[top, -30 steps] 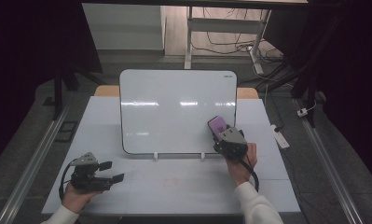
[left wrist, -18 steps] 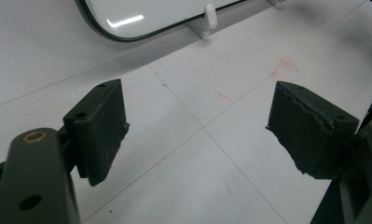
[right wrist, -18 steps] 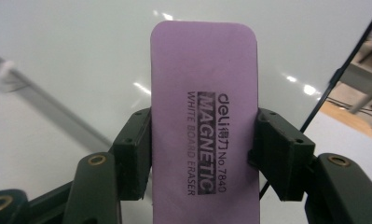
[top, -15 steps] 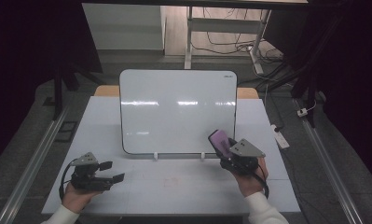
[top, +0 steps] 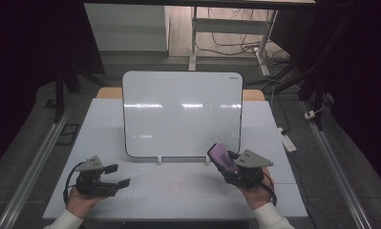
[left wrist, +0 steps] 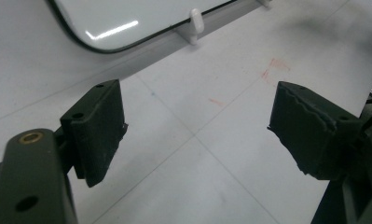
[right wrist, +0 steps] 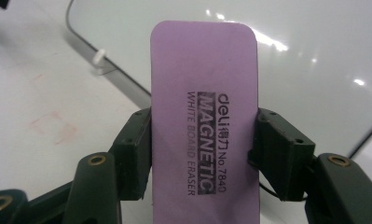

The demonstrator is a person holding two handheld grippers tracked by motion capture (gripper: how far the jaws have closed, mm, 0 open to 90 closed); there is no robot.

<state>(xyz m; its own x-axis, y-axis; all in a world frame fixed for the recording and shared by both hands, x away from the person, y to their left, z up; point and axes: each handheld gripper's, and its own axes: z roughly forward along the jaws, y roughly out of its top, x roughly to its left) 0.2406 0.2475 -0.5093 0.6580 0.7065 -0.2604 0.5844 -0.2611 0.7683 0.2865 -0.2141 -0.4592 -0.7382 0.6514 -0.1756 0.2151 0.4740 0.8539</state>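
Note:
A purple magnetic whiteboard eraser (right wrist: 204,116) is clamped by its long sides in my right gripper (right wrist: 204,154), which is shut on it. In the high view the eraser (top: 222,157) tilts up to the left, just in front of the lower right corner of the white whiteboard (top: 181,112). The right gripper (top: 227,167) hovers over the table. My left gripper (top: 119,175) rests at the table's front left, open, with nothing between its pads (left wrist: 99,130). Its jaws have just been opening a little further.
The whiteboard stands propped on small white feet (left wrist: 196,21) on the white table (top: 178,205). Faint red marks (left wrist: 277,70) stain the tabletop in front of it. A power strip (top: 287,138) lies off the table's right edge.
My right gripper has pulled the eraser off the board's lower right area, toward the table's front and slightly right. The left gripper has stayed where it was.

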